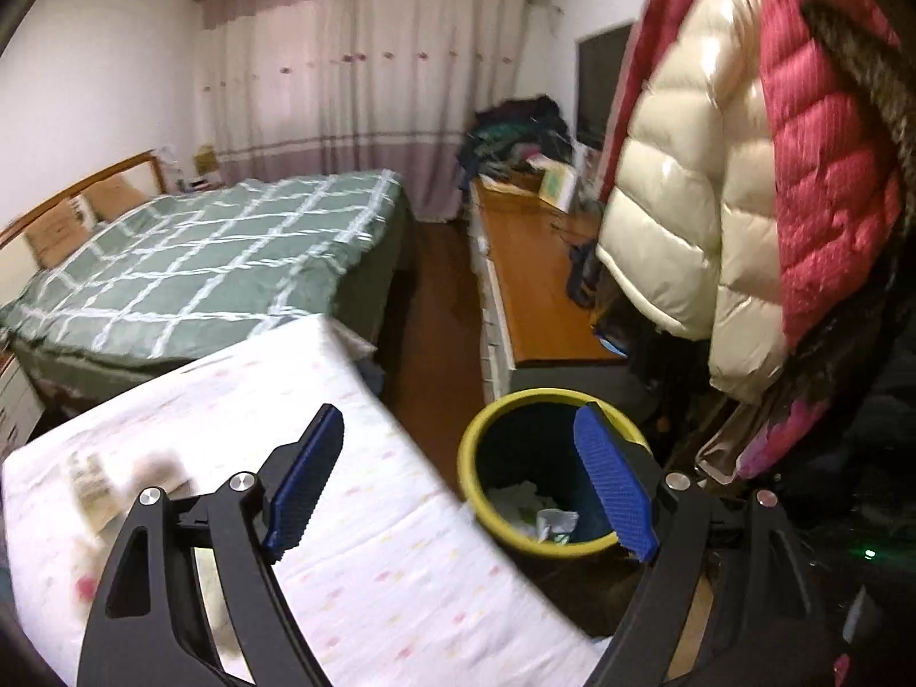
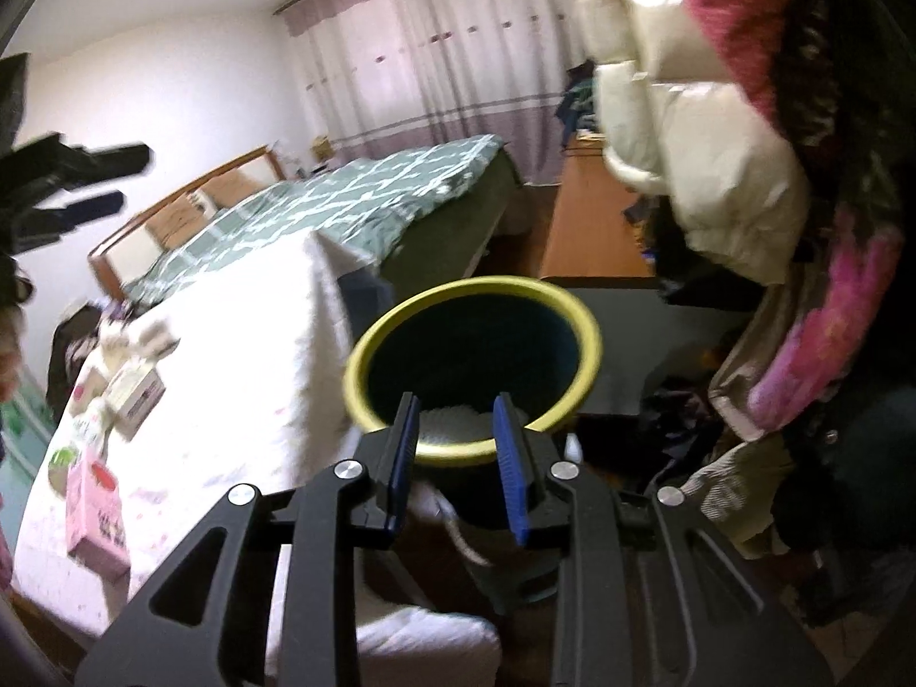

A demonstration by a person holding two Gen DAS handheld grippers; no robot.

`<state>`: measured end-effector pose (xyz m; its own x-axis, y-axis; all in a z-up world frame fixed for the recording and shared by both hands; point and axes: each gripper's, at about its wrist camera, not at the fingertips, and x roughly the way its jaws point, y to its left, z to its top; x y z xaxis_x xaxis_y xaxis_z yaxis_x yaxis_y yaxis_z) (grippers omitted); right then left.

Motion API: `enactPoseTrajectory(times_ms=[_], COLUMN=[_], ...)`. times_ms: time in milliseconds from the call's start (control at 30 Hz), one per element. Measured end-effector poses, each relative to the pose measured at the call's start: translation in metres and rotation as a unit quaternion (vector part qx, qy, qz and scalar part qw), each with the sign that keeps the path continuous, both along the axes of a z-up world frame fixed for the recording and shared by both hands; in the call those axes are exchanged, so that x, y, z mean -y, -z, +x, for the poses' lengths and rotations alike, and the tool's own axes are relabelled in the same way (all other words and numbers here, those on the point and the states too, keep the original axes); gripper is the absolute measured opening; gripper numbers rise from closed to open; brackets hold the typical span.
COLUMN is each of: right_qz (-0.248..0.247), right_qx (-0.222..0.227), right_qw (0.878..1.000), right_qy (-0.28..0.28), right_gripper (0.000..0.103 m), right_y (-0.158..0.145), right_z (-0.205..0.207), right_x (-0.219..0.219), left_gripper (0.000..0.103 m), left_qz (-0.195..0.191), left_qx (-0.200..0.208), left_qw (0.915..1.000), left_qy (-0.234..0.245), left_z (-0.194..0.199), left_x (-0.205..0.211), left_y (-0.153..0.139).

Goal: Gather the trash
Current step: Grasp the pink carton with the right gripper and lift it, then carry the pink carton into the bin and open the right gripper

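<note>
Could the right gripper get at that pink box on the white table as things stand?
Probably not right away. The right gripper points at the yellow-rimmed bin, with something white between its fingers, though the grip itself is unclear. The pink box lies far to its left on the white table; nothing blocks a swing over.

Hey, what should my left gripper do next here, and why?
Probably swing the left gripper back left over the white table. It is open and holds nothing, the bin already has scraps inside, and a pink box lies on the table with other items.
</note>
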<state>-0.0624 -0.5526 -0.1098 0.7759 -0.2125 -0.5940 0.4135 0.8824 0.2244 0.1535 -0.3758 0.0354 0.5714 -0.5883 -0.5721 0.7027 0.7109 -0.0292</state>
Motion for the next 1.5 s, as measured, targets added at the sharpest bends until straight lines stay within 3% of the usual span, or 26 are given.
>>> enactPoseTrajectory(times_ms=[200,367,433,500,700,800,933,1267,1400,1500], right_qz=[-0.002,0.008,0.007,0.0,-0.015,-0.024,-0.044,-0.04,-0.039,-0.037], right_qx=[-0.011,0.004,0.014,0.019,0.008,-0.002,-0.015,-0.038,-0.039,-0.036], right_qw=[0.995,0.976,0.965,0.956,0.935,0.93,0.929,0.928,0.929,0.93], right_qy=[-0.104,-0.219,-0.263,-0.292,-0.355,-0.367,-0.367,-0.368,-0.366,-0.365], right_gripper=[0.03,0.031,0.036,0.042,0.043,0.05,0.05,0.05,0.04,0.039], right_y=[0.0,-0.009,-0.015,-0.019,-0.011,-0.004,0.007,0.03,0.031,0.031], right_z=[0.019,0.028,0.029,0.029,0.039,0.044,0.055,0.069,0.072,0.072], right_x=[-0.062,-0.117,-0.14,-0.159,-0.206,-0.225,-0.238,-0.24,-0.237,-0.235], left_gripper=[0.086,0.088,0.089,0.089,0.09,0.09,0.09,0.09,0.09,0.09], left_qz=[-0.024,-0.036,-0.037,-0.038,-0.052,-0.056,-0.065,-0.067,-0.066,-0.065], left_qx=[0.006,0.021,0.023,0.023,0.003,0.0,-0.012,-0.029,-0.032,-0.034], left_qw=[0.9964,0.9875,0.9829,0.9789,0.968,0.9638,0.9607,0.9629,0.9635,0.9637], left_qy=[-0.081,-0.152,-0.179,-0.199,-0.246,-0.261,-0.27,-0.26,-0.257,-0.257], left_z=[-0.013,-0.028,-0.035,-0.042,-0.059,-0.066,-0.073,-0.069,-0.068,-0.068], left_x=[-0.111,-0.191,-0.221,-0.244,-0.303,-0.318,-0.335,-0.323,-0.32,-0.319], left_y=[-0.01,-0.006,-0.001,0.005,0.025,0.033,0.043,0.051,0.052,0.054])
